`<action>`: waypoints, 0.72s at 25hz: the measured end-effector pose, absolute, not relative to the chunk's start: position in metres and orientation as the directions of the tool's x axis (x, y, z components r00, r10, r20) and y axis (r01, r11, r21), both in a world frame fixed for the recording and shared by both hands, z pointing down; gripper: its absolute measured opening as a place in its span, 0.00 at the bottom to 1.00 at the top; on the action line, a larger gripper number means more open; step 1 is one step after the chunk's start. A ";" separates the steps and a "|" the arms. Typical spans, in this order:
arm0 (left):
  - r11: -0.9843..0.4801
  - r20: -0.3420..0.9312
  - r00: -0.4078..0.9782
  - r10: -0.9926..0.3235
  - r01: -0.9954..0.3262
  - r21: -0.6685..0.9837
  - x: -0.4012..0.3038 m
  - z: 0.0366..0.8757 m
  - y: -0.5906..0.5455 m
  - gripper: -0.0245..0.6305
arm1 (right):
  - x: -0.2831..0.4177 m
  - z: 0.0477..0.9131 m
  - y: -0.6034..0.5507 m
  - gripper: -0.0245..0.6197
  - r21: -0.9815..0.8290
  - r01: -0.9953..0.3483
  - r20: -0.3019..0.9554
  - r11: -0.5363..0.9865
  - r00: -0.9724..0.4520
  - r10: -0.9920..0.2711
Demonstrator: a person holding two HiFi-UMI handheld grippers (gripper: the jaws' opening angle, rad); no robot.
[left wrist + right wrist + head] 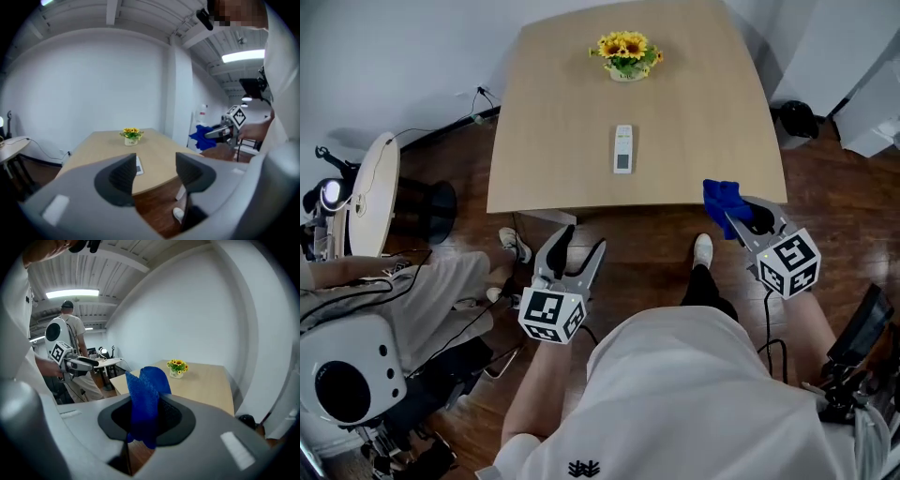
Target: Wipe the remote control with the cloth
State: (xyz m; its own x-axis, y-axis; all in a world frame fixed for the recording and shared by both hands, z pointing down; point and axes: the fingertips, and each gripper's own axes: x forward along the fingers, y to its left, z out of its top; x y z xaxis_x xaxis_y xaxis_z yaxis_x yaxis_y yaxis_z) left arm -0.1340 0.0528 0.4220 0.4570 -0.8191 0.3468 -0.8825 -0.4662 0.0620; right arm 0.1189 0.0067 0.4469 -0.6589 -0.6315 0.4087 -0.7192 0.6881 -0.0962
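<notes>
Grippers first, since they're closest. The left gripper (pixel 584 240) hangs short of the table (pixel 546 159) edge, jaws apart with nothing between them. The right gripper (pixel 742 218) is clamped on the blue cloth (pixel 722 199), which sticks up past its tips by the near right edge. The remote control (pixel 622 148) lies flat mid-table, well apart from both and not yet wiped. The flower pot (pixel 626 56) sits further back. My take: bring the left in to pin the remote so it can't skid, then drag the cloth lengthwise with light pressure, loose end leading, clear of the flowers.
</notes>
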 end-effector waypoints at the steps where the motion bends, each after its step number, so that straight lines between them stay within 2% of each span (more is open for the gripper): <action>1: -0.495 0.324 0.493 -0.807 -0.865 0.082 -0.138 0.421 0.071 0.47 | 0.114 0.444 0.026 0.17 -0.086 -0.743 0.402 0.663 -0.635 -0.659; 4: -0.553 0.292 0.564 -0.772 -0.823 0.127 -0.146 0.426 0.109 0.47 | 0.114 0.439 0.072 0.17 -0.100 -0.824 0.383 0.557 -0.549 -0.743; 6: -0.585 0.289 0.601 -0.745 -0.797 0.149 -0.148 0.425 0.136 0.47 | 0.114 0.438 0.113 0.17 -0.122 -0.850 0.409 0.512 -0.513 -0.755; 11: -0.642 0.240 0.653 -0.718 -0.755 0.134 -0.164 0.395 0.219 0.47 | 0.103 0.414 0.217 0.17 -0.052 -0.861 0.443 0.507 -0.474 -0.761; 18: -0.641 0.235 0.645 -0.727 -0.760 0.106 -0.142 0.400 0.244 0.47 | 0.096 0.405 0.235 0.17 -0.052 -0.842 0.389 0.537 -0.512 -0.766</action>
